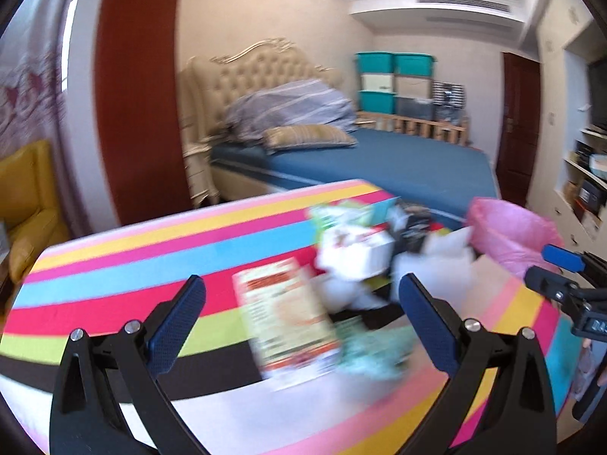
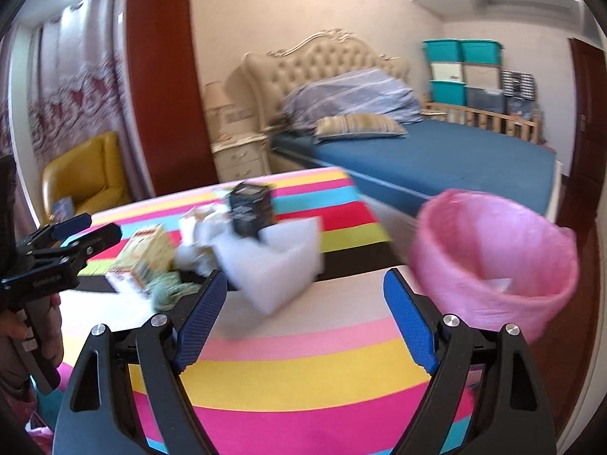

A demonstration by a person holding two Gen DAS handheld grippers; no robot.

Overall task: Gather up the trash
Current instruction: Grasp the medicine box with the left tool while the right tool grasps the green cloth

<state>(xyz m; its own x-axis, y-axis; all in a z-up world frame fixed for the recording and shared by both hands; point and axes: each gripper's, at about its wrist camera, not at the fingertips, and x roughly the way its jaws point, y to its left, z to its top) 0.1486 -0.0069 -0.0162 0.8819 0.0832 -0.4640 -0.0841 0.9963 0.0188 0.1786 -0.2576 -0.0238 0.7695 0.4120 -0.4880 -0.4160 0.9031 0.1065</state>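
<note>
I am working over a striped tablecloth (image 2: 303, 371) that fills the lower half of both views. The biggest task thing is the one pink-lined bin (image 2: 493, 261), at the right of the right wrist view, just up and right of my right gripper (image 2: 305, 322); in the left wrist view it sits at the right edge, beyond the trash.

The trash lies in one loose heap in the middle of the cloth, all of it blurred. In the right wrist view a white foam sheet (image 2: 273, 265) lies just ahead of the right gripper, between the lines of its two fingers but not touching the pads. Behind it stands one black box (image 2: 252, 208), with crumpled white paper (image 2: 197, 235) to its left.

In the left wrist view one flat printed carton (image 1: 288, 318) lies between the fingers of my left gripper (image 1: 303, 326), ahead of the pads and apart from them as far as the blur lets me judge. One crumpled green wrapper (image 1: 375, 349) lies just right of the carton, and a white box (image 1: 356, 254) sits above it.

Both grippers stand wide open and hold nothing. Each shows at the edge of the other's view. A hand (image 2: 34, 326) at the lower left of the right wrist view grips the left gripper's handle.
</note>
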